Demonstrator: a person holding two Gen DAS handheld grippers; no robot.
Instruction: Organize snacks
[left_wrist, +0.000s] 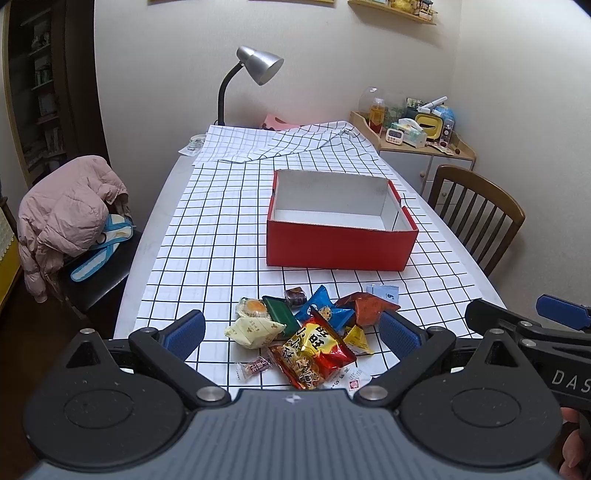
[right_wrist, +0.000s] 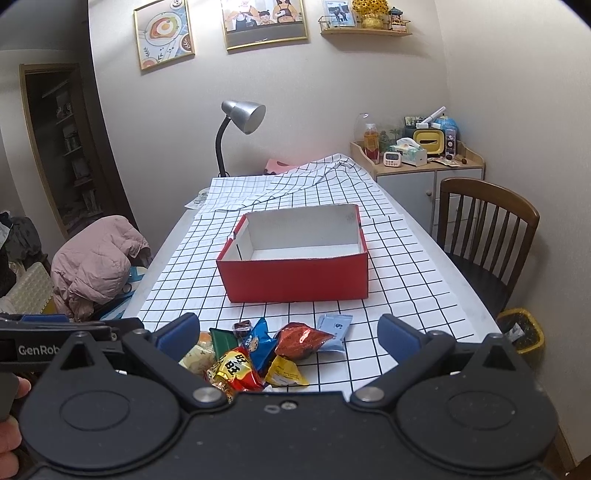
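Observation:
A pile of wrapped snacks (left_wrist: 306, 332) lies on the checked tablecloth near the table's front edge; it also shows in the right wrist view (right_wrist: 255, 354). It includes a red and yellow bag (left_wrist: 314, 350), a blue packet (left_wrist: 325, 310) and a pale blue sachet (right_wrist: 334, 330). Behind it stands an open red box (left_wrist: 341, 240), white inside and empty, which also shows in the right wrist view (right_wrist: 295, 277). My left gripper (left_wrist: 291, 332) is open, low over the pile. My right gripper (right_wrist: 288, 334) is open, just right of the left one, holding nothing.
A grey desk lamp (left_wrist: 258, 66) stands at the table's far end. A wooden chair (right_wrist: 484, 229) is on the right, a chair with a pink jacket (left_wrist: 66, 218) on the left. A cabinet with clutter (right_wrist: 417, 155) is at the back right, and a yellow bin (right_wrist: 521, 328) on the floor.

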